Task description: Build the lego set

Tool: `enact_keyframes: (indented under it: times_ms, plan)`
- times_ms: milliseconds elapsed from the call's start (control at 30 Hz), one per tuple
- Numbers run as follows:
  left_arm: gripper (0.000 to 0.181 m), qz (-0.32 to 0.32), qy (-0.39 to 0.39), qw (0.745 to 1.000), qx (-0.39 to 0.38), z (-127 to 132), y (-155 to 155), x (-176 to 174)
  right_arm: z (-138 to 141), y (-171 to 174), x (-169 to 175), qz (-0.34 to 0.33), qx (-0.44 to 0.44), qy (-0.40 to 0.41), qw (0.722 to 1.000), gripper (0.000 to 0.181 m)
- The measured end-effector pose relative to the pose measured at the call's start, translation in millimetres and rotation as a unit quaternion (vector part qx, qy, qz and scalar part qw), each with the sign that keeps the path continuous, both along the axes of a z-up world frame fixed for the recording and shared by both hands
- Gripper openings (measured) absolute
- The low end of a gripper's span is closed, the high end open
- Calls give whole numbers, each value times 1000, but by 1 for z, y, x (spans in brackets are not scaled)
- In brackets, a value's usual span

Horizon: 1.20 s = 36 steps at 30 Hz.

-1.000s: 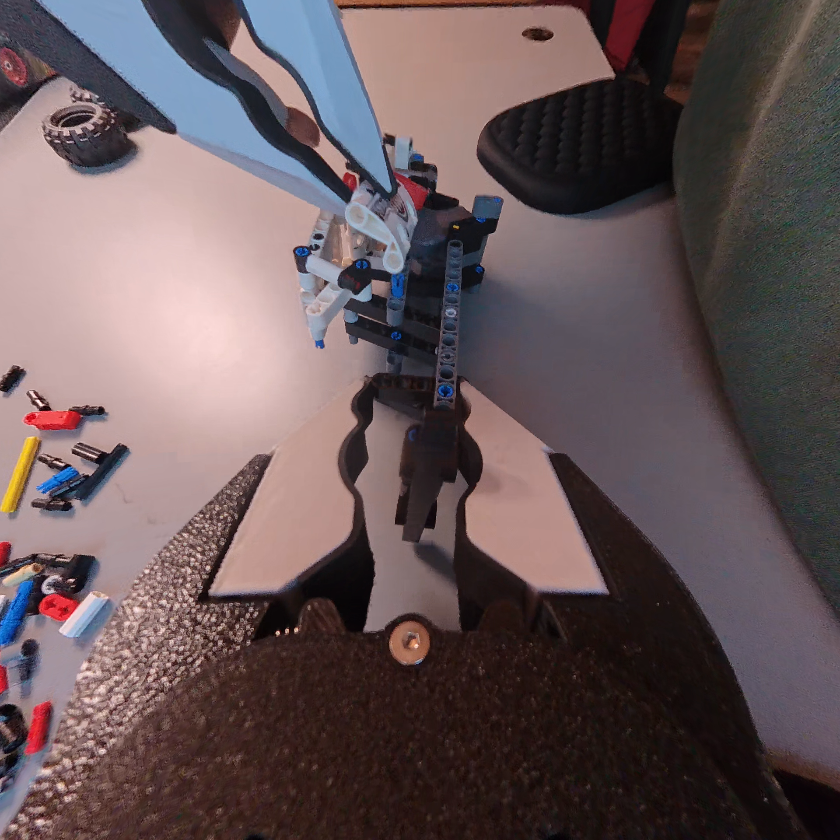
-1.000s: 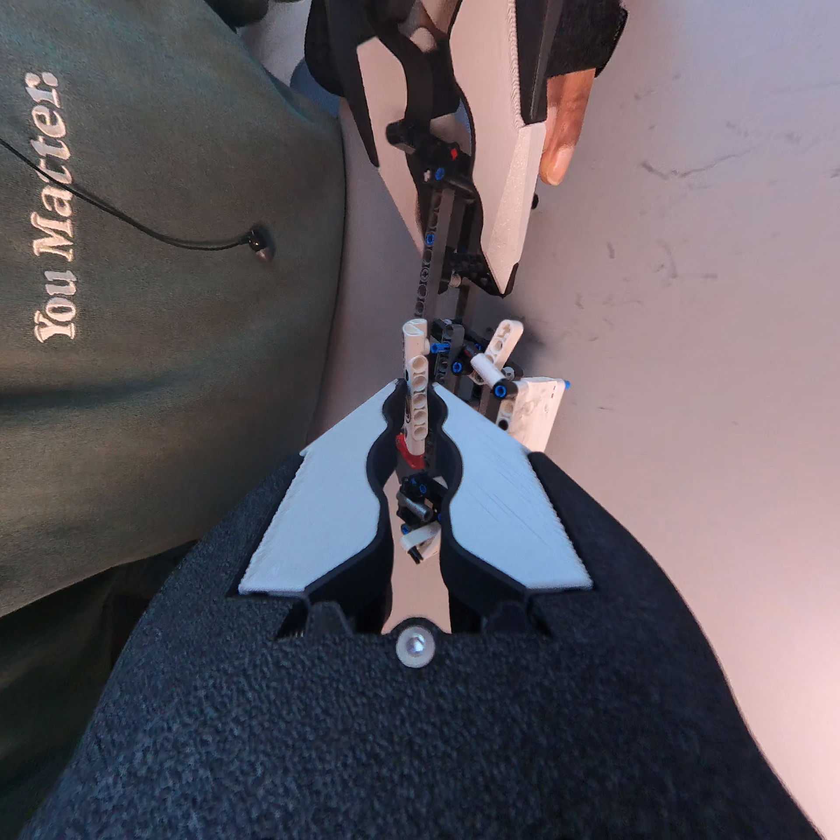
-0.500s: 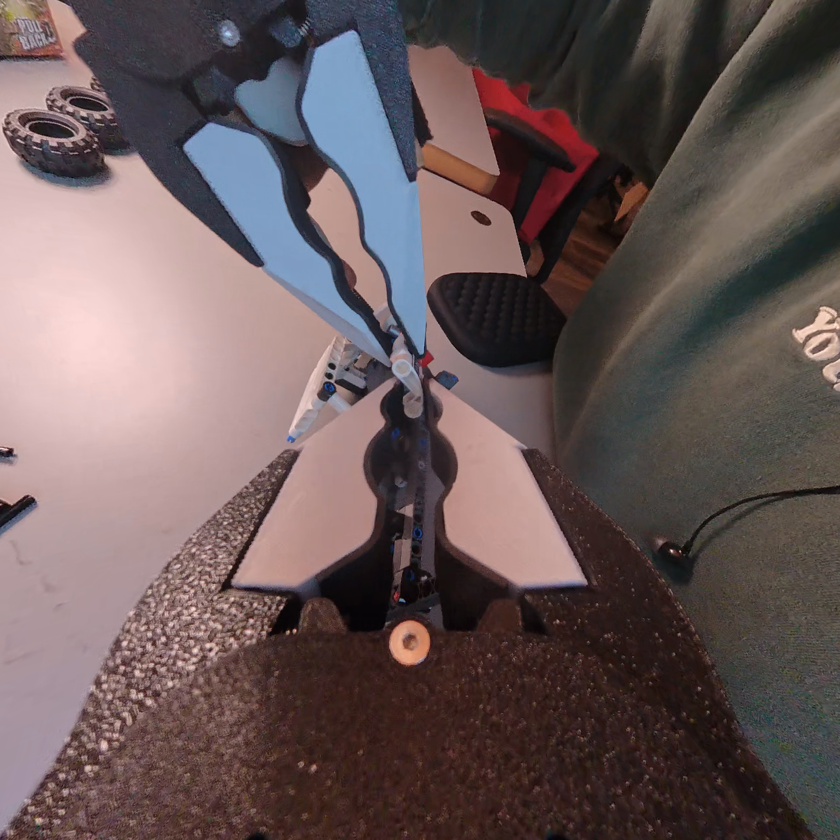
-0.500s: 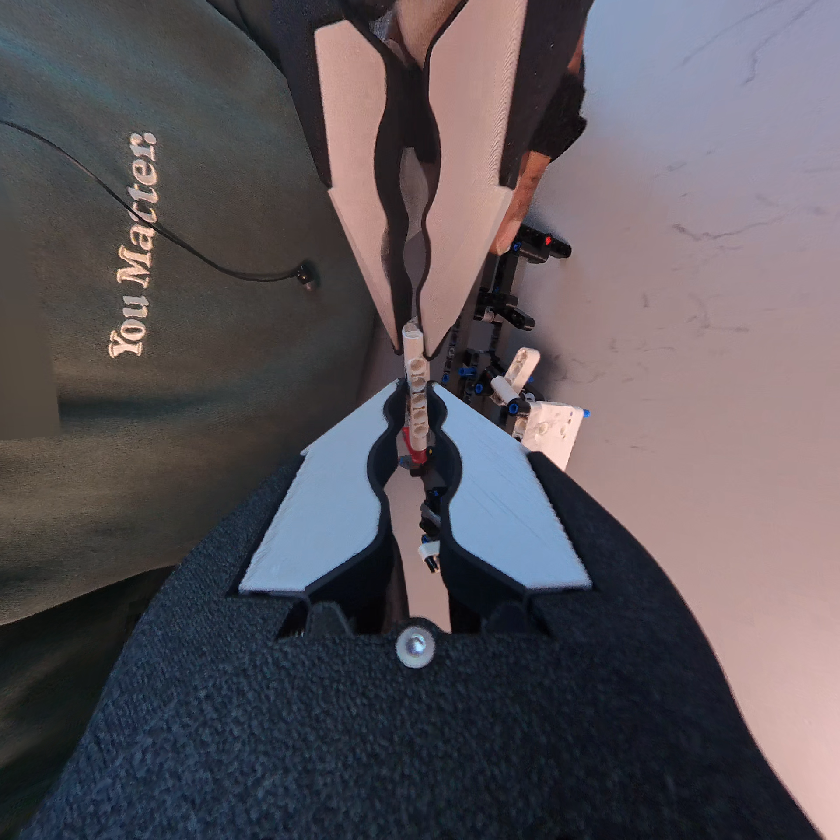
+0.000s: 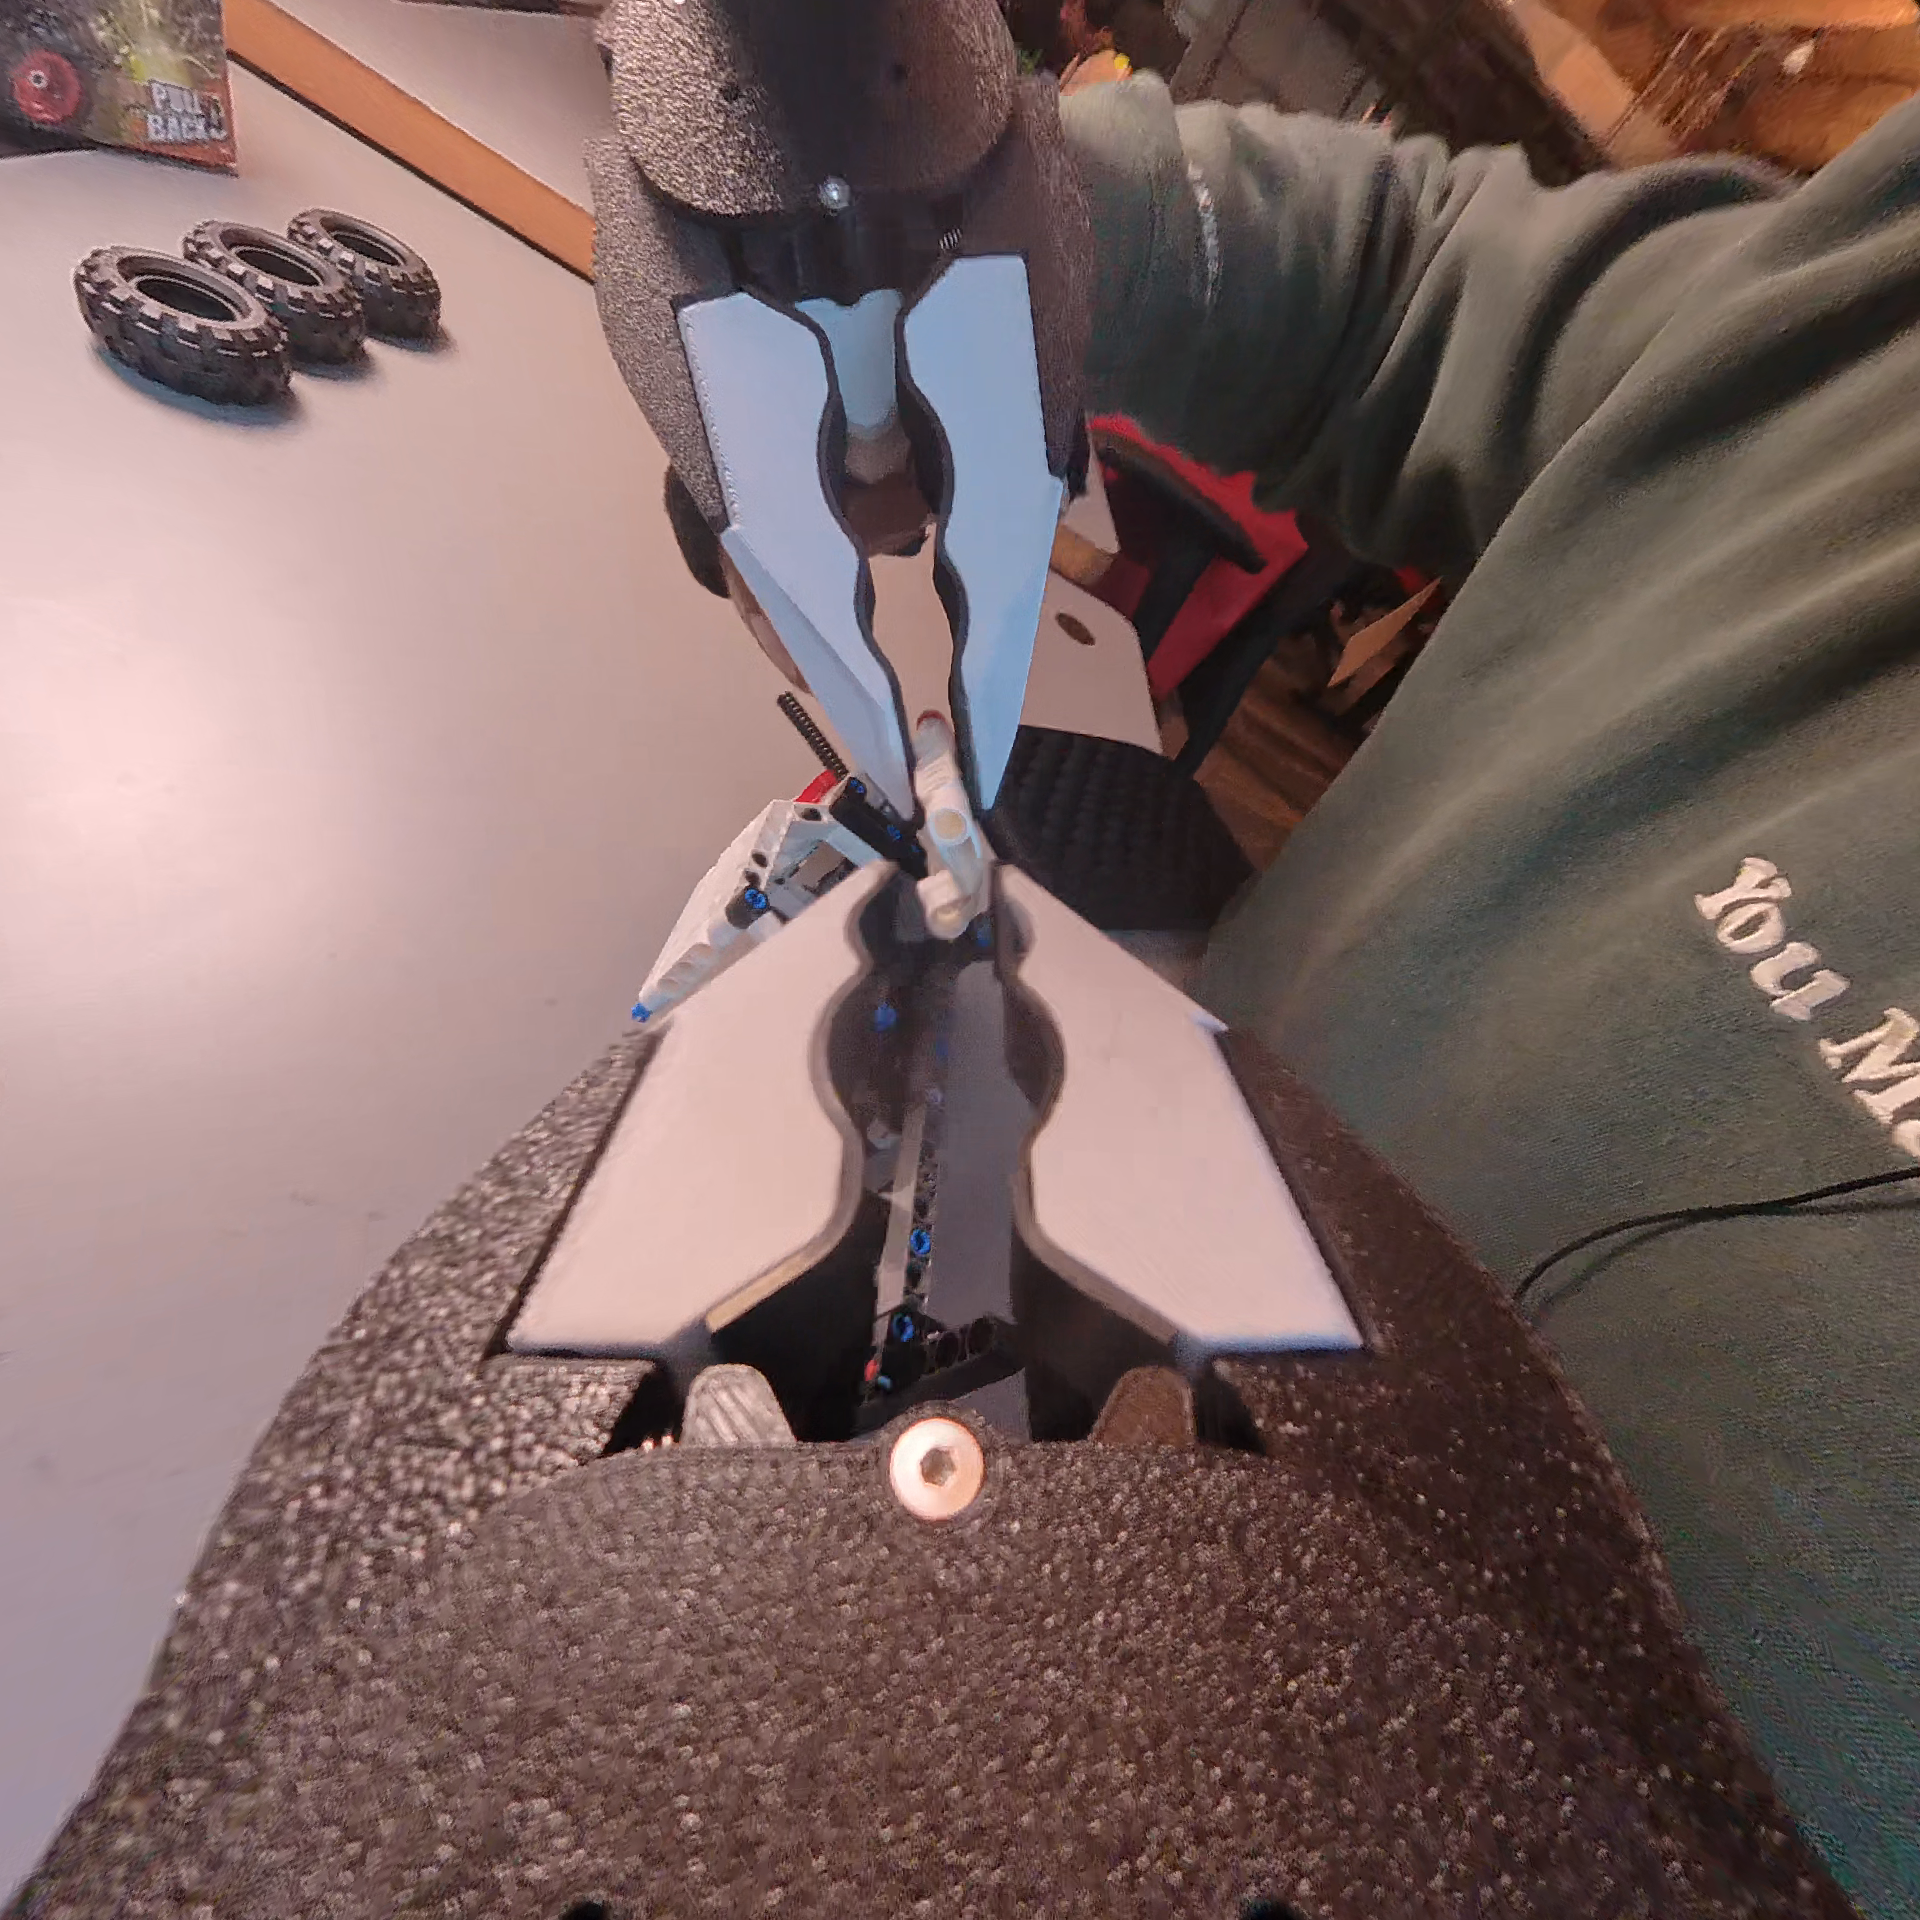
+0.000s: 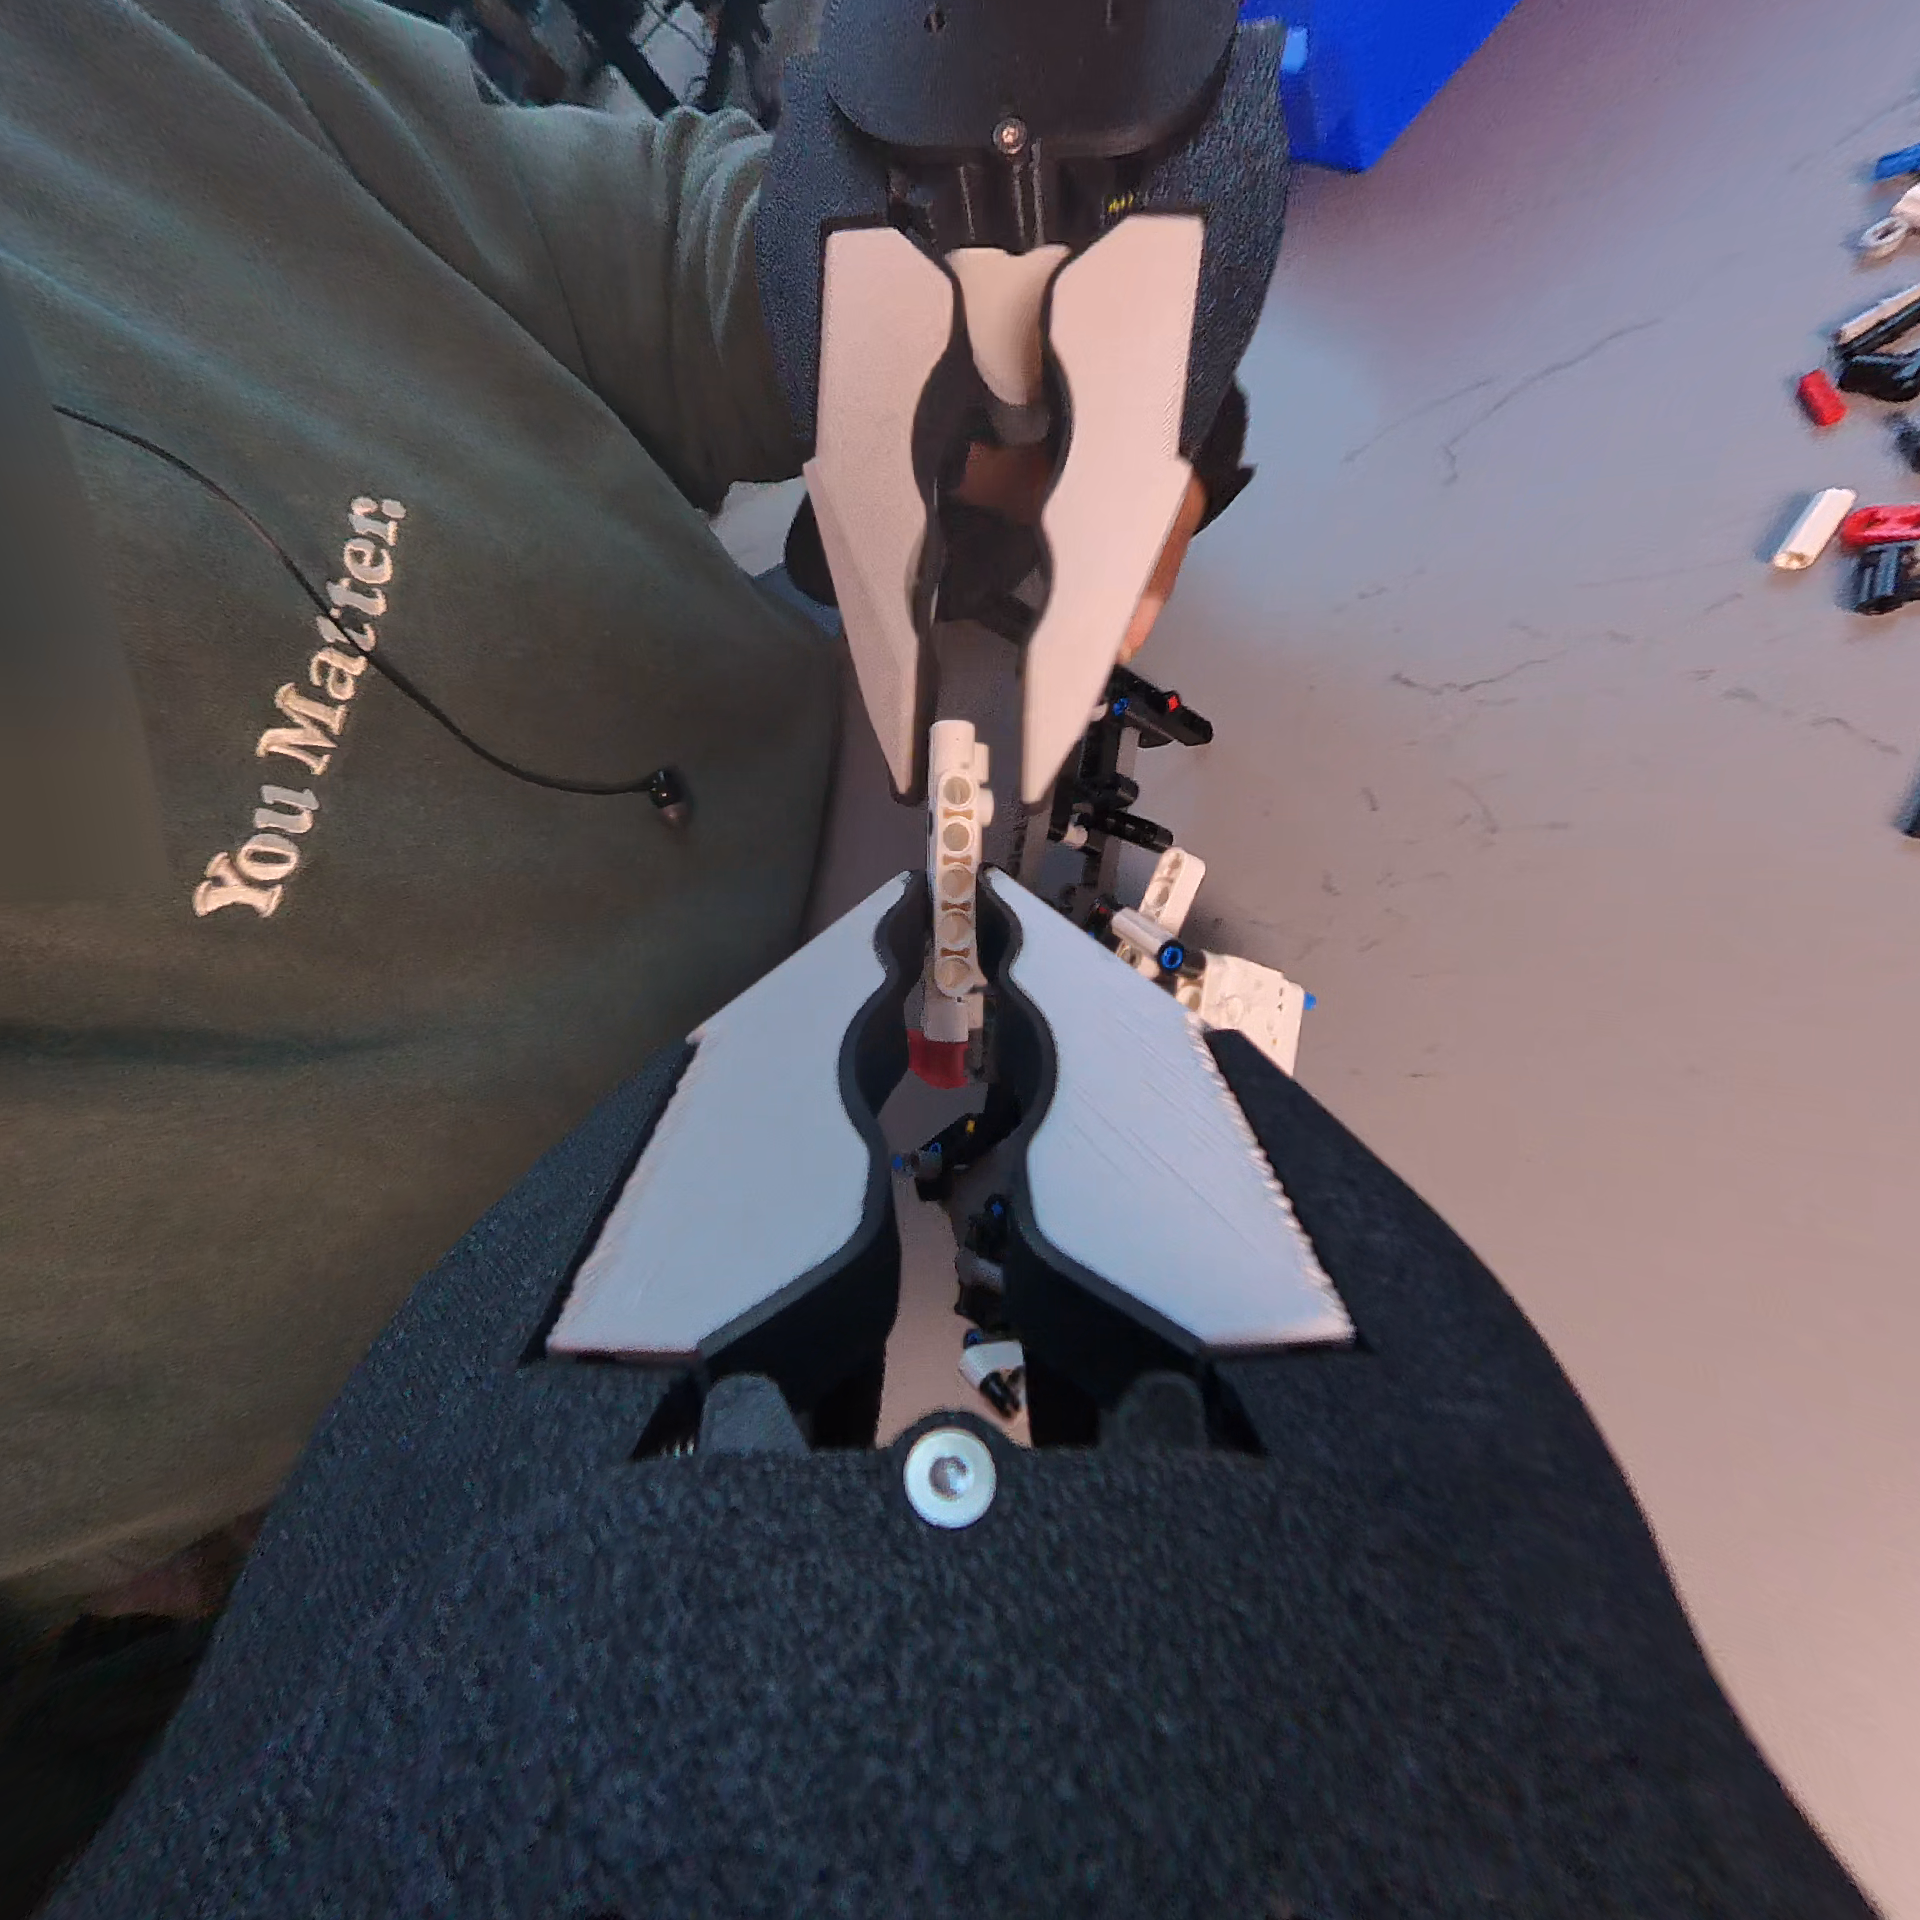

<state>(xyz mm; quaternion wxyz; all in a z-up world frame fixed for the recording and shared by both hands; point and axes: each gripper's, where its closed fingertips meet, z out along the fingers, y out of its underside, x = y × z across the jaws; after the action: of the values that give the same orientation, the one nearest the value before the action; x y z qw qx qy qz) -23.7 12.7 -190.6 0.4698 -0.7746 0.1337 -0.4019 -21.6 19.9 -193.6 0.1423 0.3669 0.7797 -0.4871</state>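
The partly built lego assembly is held in the air between both grippers, which face each other tip to tip. In the left wrist view my left gripper [image 5: 943,883] is shut on it, with a long black beam [image 5: 902,1236] running back between the fingers. A white panel [image 5: 727,914] sticks out to the left. My right gripper [image 5: 943,805] comes down from above, shut on a white beam [image 5: 951,821]. In the right wrist view my right gripper [image 6: 948,883] pinches that white beam [image 6: 956,862]. The left gripper [image 6: 966,795] meets it from above. The assembly's black and white parts [image 6: 1138,894] hang to the right.
Three black tyres [image 5: 260,291] and a printed box [image 5: 114,83] lie far left on the grey table [image 5: 312,727]. A person's green sweatshirt [image 5: 1558,831] is close on the right, with a black chair [image 5: 1101,831] behind. Loose pieces [image 6: 1860,540] and a blue bin [image 6: 1371,73] are at the far right. The tips of both grippers are at nearly the same place.
The assembly has been lifted off the table and tipped up. My left gripper slid further along the black beam, and the two grippers came tip to tip.
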Motion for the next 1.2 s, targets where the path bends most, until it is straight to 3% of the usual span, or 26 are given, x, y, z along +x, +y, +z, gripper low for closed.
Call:
enact_keyframes:
  times_ms: [133,233,367,433,533,700,967,1200]
  plan:
    - [66,-23,79,997,12,-10,-19,-8,-19,8,9,34,15,-61,997,8]
    - [70,-40,125,991,16,-31,-40,-12,-30,1,14,56,16,-91,994,8]
    - [65,-42,199,979,2,-77,-46,-10,-38,-4,10,55,19,-116,992,8]
    - [51,-42,221,974,9,-87,-43,-7,-40,-4,10,52,29,-128,990,8]
    - [29,-36,237,971,20,-91,-38,-9,-41,-4,12,49,42,-139,988,8]
    - [16,-29,257,965,34,-94,-38,-14,-43,0,10,29,58,-158,985,8]
    - [14,-40,272,960,52,-95,-40,-9,-42,1,17,42,54,-197,978,7]
    - [13,-55,274,958,63,-95,-41,-7,-36,-2,28,124,63,-203,969,6]
